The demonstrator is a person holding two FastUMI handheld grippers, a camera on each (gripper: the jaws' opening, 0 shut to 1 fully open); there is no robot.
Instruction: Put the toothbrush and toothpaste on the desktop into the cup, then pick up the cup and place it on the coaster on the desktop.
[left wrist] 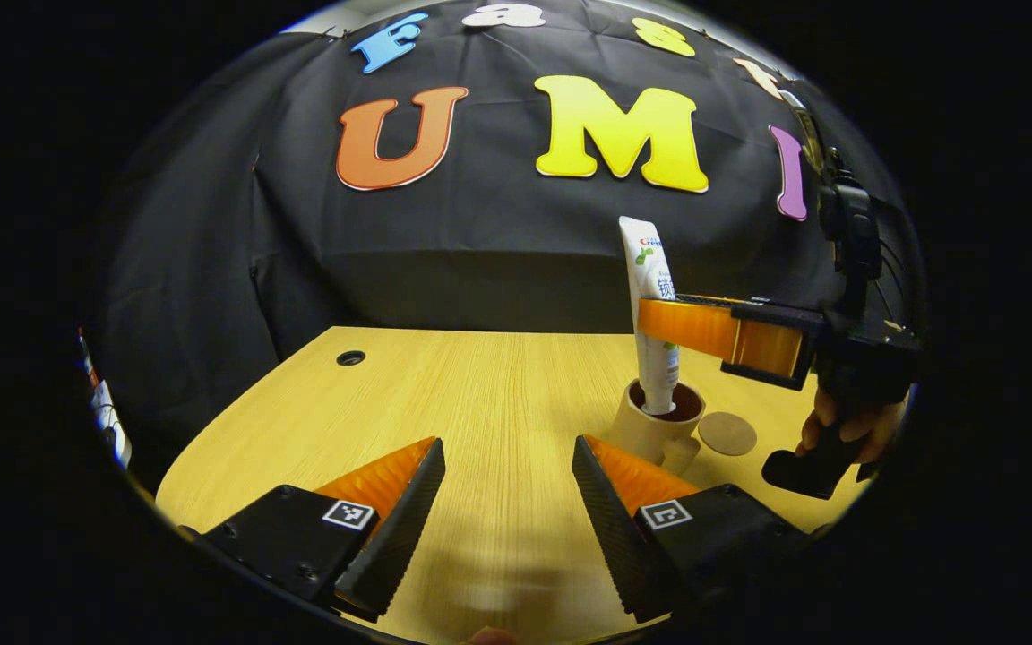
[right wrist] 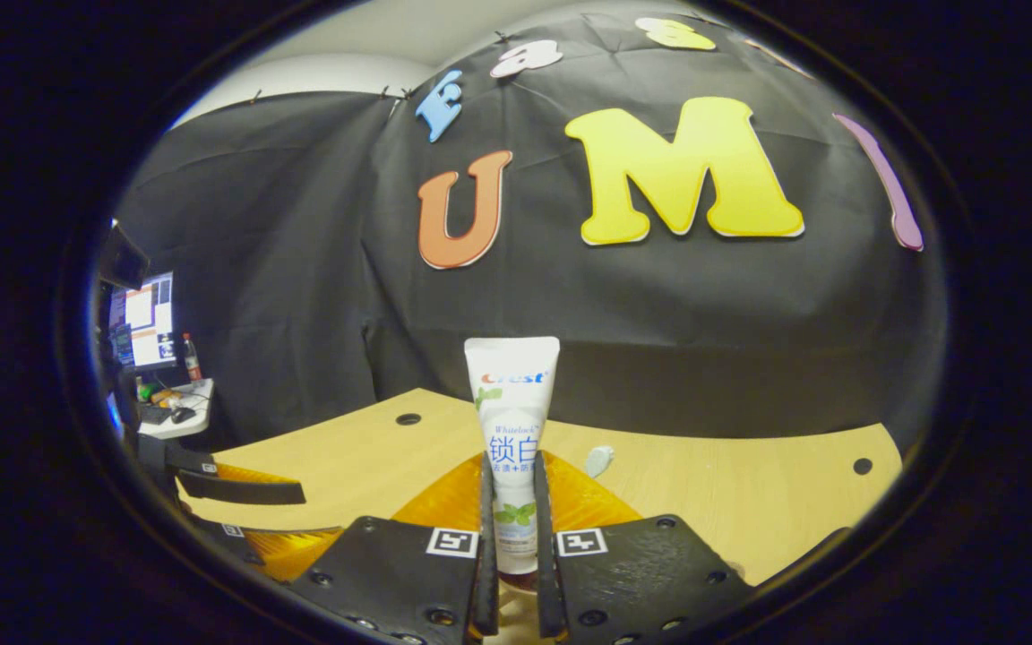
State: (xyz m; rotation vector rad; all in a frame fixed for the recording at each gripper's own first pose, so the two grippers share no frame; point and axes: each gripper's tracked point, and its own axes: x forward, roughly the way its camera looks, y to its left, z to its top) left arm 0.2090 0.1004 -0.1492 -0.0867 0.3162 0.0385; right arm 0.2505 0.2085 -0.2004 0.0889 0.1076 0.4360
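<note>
A white toothpaste tube (left wrist: 649, 264) stands upright with its lower end inside the tan cup (left wrist: 643, 432) on the wooden table. My right gripper (left wrist: 659, 324) comes in from the right and is shut on the tube's middle, above the cup's rim. In the right gripper view the tube (right wrist: 512, 403) is pinched between the right gripper's (right wrist: 511, 524) two fingers. My left gripper (left wrist: 507, 475) hovers over the table in front of the cup, to its left, open and holding nothing. A round brown coaster (left wrist: 727, 434) lies flat just right of the cup.
The wooden table (left wrist: 480, 394) has a cable hole (left wrist: 350, 357) at its back left. A hand (left wrist: 847, 430) holds the right gripper's handle beside the coaster. A small pale object (right wrist: 599, 461) lies on the table beyond the tube; I cannot tell what it is.
</note>
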